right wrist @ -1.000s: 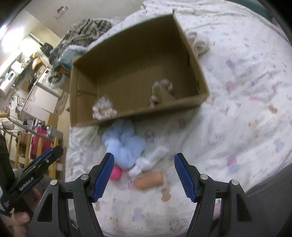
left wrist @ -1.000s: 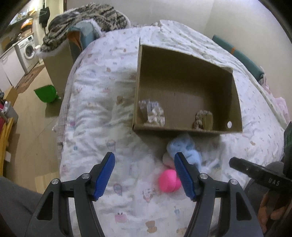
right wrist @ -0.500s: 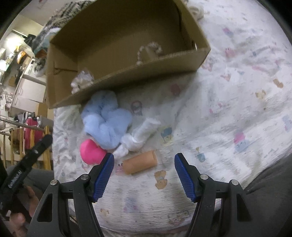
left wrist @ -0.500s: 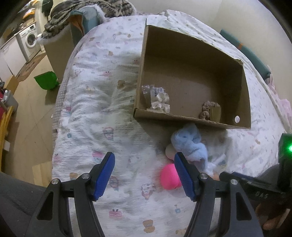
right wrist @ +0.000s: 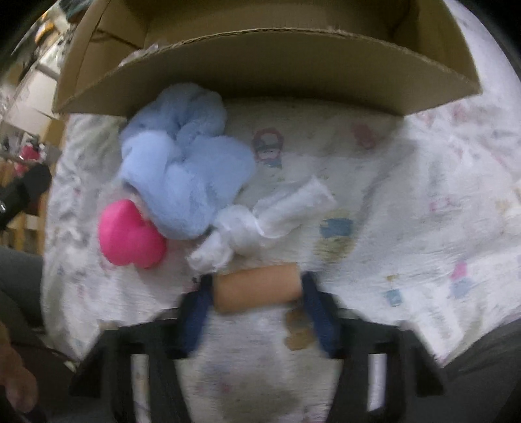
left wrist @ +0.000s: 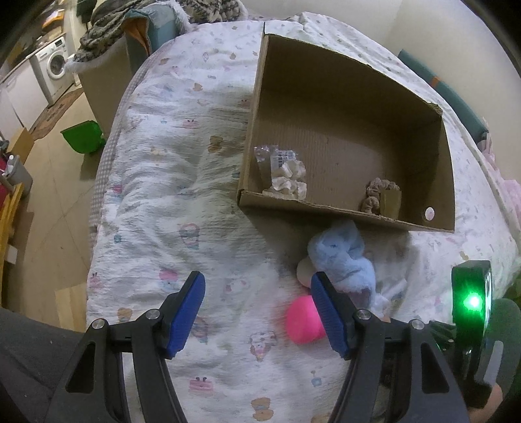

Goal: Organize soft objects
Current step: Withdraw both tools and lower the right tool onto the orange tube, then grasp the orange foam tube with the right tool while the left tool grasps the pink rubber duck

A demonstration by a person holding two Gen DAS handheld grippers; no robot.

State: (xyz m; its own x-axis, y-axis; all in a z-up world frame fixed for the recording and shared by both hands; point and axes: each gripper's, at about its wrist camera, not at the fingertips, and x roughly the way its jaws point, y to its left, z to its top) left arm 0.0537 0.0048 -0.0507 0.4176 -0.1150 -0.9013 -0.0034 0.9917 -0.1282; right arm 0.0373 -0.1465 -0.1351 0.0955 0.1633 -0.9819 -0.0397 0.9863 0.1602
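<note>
A cardboard box (left wrist: 423,224) lies on the bed and holds a white scrunchie (left wrist: 289,182) and a brown scrunchie (left wrist: 377,195). In front of it lie a fluffy blue cloth (right wrist: 182,169), a pink heart-shaped soft thing (right wrist: 130,236), a knotted white cloth (right wrist: 260,221) and a tan roll (right wrist: 257,286). My right gripper (right wrist: 255,289) is low over the bed, its blue fingers on either side of the tan roll; the view is blurred. My left gripper (left wrist: 257,312) is open and empty above the bed, left of the pink heart (left wrist: 302,322) and blue cloth (left wrist: 342,257).
The bed has a white printed quilt (left wrist: 169,201). A pile of blankets (left wrist: 110,29) sits at its far left end. A green bin (left wrist: 83,140) and a washing machine (left wrist: 53,65) stand on the floor to the left. The box's near wall (right wrist: 260,68) rises just beyond the soft things.
My right gripper has dropped down and forward to the tan roll, and its fingers have narrowed around it. My left gripper has drifted slightly and stays open.
</note>
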